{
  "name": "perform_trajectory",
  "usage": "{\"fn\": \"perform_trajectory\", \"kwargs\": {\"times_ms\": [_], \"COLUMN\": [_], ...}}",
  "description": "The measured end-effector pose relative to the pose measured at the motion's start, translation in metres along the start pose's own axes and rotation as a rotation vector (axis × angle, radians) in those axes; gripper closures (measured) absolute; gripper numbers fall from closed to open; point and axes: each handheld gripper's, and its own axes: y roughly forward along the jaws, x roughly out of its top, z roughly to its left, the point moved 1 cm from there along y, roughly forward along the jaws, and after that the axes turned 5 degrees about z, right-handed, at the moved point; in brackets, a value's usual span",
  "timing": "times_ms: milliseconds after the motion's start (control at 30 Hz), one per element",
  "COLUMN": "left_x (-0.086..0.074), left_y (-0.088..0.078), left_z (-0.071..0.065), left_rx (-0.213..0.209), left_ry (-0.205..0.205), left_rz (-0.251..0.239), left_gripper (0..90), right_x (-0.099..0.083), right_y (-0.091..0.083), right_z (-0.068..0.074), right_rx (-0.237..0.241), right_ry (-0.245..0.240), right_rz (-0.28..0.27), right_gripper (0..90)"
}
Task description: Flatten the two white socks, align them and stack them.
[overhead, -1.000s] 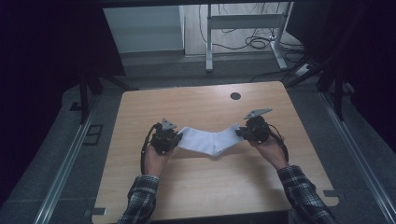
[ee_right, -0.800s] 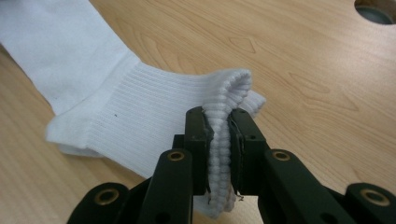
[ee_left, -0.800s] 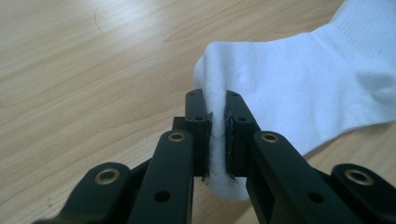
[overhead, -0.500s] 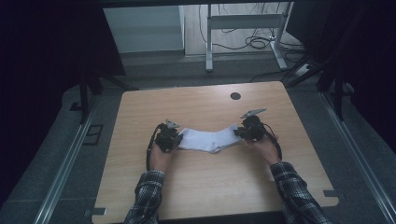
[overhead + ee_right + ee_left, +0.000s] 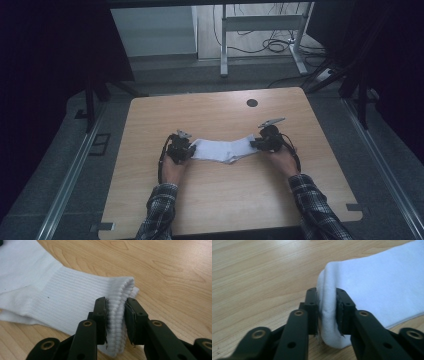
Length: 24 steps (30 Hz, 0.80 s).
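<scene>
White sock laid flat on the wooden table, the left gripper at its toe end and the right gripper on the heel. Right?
Not quite. The right gripper is at the ribbed cuff, not the heel, as the right gripper view shows. The rest holds: the white sock lies on the wooden table, with the left gripper at its toe end.

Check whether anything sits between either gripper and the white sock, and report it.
Nothing visible does. The white sock lies on the table. Its toe end sits directly between the left gripper jaws, its ribbed cuff between the right gripper jaws; both have just been opening.
</scene>
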Motion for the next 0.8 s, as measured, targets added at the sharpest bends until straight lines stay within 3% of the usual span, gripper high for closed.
{"fn": "perform_trajectory", "kwargs": {"times_ms": [167, 400, 700, 800], "left_x": [0.001, 0.003, 0.005, 0.006], "left_y": [-0.001, -0.006, -0.012, -0.014], "left_z": [0.001, 0.002, -0.001, -0.002], "left_rx": [0.019, 0.021, -0.009, -0.035], "left_ry": [-0.02, -0.041, -0.039, -0.041], "left_rz": [-0.013, -0.036, -0.061, -0.064], "left_gripper": [58.1, 46.7, 35.2, 26.4], "right_x": [0.0, 0.001, 0.001, 0.002], "right_y": [-0.001, -0.007, -0.013, -0.016], "right_z": [0.001, 0.001, 0.004, 0.007], "right_rx": [-0.016, -0.023, 0.004, 0.009], "right_ry": [-0.011, -0.019, -0.043, -0.049], "right_rz": [-0.005, -0.019, -0.035, -0.04], "right_gripper": [64.1, 53.5, 43.0, 38.5]}}
